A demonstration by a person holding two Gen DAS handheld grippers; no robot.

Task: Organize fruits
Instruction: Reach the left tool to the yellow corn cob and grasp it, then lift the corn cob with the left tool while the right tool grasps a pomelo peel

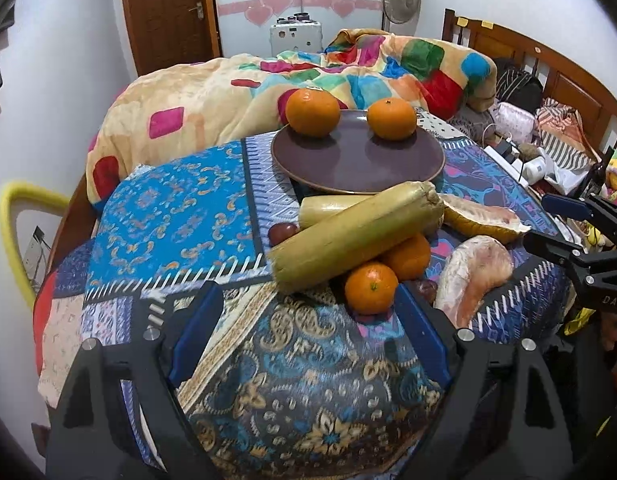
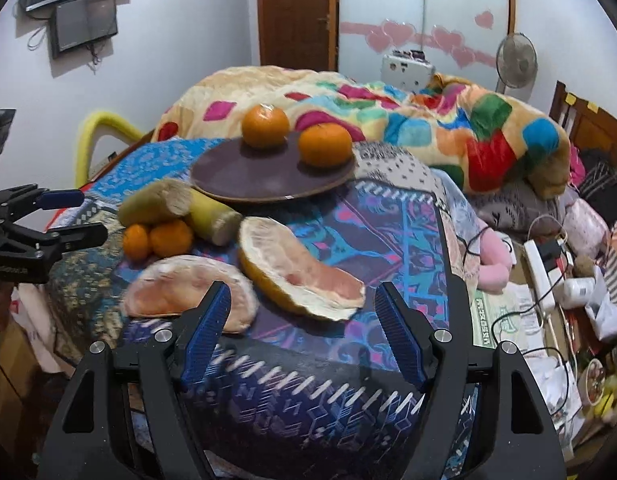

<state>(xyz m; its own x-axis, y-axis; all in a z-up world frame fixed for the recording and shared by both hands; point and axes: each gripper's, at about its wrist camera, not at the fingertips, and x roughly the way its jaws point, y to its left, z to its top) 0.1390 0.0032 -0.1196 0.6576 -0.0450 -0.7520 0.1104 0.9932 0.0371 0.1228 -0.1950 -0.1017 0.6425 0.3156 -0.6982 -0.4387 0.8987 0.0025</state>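
We only get a sliver of the dark red fruit (image 1: 281, 233) peeking out behind the front sugarcane piece (image 1: 354, 236), and another dark one (image 1: 425, 289) sits half buried between an orange (image 1: 371, 288) and the peeled pomelo (image 1: 474, 276). From the right wrist, that pomelo's near end is cut by our own claw finger (image 2: 206, 330), and its edge smears. The second cane piece (image 1: 328, 205) is mostly covered. The clutter on the right side of the bed (image 2: 564, 280) is too jumbled to name.

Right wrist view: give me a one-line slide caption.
Open right gripper faces two pomelo pieces; beyond, two oranges sit on a brown plate.
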